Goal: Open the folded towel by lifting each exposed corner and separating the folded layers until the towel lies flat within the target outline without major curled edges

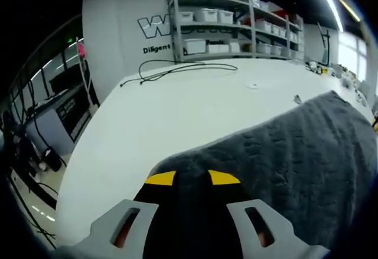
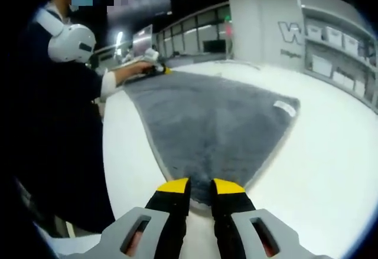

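A dark grey fluffy towel point(image 2: 218, 123) lies spread on the white table point(image 2: 331, 153), with a white label at its far right corner. The right gripper point(image 2: 201, 189) is shut on the towel's near corner, which sits between its yellow-tipped jaws. In the left gripper view the towel point(image 1: 295, 164) rises as a raised fold from the table point(image 1: 177, 111) and runs down between the jaws of the left gripper point(image 1: 192, 179), which is shut on it. In the right gripper view the left gripper point(image 2: 155, 68) shows at the towel's far corner, held by a person's hand.
A person in dark clothes point(image 2: 59, 123) stands at the table's left side. A black cable point(image 1: 177, 70) and small items point(image 1: 253, 85) lie on the far part of the table. Shelves with white bins point(image 1: 236, 29) stand behind it.
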Demonstrator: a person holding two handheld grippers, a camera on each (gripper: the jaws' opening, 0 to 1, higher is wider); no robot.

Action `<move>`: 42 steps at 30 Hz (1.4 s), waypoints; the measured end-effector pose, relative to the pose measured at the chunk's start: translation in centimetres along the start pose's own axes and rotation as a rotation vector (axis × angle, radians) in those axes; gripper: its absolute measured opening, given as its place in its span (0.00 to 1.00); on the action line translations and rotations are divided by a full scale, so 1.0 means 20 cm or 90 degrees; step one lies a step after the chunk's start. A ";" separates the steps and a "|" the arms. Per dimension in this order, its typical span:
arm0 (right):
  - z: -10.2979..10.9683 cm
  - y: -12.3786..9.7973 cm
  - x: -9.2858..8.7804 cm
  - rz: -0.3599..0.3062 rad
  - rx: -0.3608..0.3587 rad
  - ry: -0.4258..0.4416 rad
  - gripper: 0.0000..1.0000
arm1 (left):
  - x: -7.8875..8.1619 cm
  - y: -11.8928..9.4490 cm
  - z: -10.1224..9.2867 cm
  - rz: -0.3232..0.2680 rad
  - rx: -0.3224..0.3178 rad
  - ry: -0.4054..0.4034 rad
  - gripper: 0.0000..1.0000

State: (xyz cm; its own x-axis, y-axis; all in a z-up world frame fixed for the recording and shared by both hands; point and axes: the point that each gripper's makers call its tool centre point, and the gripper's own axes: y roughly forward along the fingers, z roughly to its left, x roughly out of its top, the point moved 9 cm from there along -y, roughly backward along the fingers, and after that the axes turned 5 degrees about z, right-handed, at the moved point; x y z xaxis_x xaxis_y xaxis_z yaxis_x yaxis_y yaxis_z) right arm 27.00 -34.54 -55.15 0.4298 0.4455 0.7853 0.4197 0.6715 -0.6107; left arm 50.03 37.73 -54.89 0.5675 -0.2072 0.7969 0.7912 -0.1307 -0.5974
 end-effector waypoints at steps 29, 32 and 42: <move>0.01 -0.13 -0.10 -0.004 0.004 -0.013 0.11 | -0.05 -0.06 -0.16 -0.027 -0.014 -0.007 0.19; 0.00 -0.14 -0.11 -0.003 0.006 -0.017 0.11 | -0.06 -0.07 -0.17 -0.029 -0.008 -0.008 0.19; -0.03 -0.11 -0.04 0.013 0.027 -0.011 0.18 | -0.09 -0.16 -0.19 -0.035 0.002 0.001 0.20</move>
State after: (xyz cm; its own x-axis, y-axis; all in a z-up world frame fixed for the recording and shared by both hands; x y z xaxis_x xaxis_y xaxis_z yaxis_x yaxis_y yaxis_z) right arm 26.09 -36.76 -54.46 0.4237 0.4691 0.7748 0.3773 0.6862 -0.6219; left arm 45.64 34.94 -54.84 0.5231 -0.2020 0.8280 0.8216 -0.1388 -0.5530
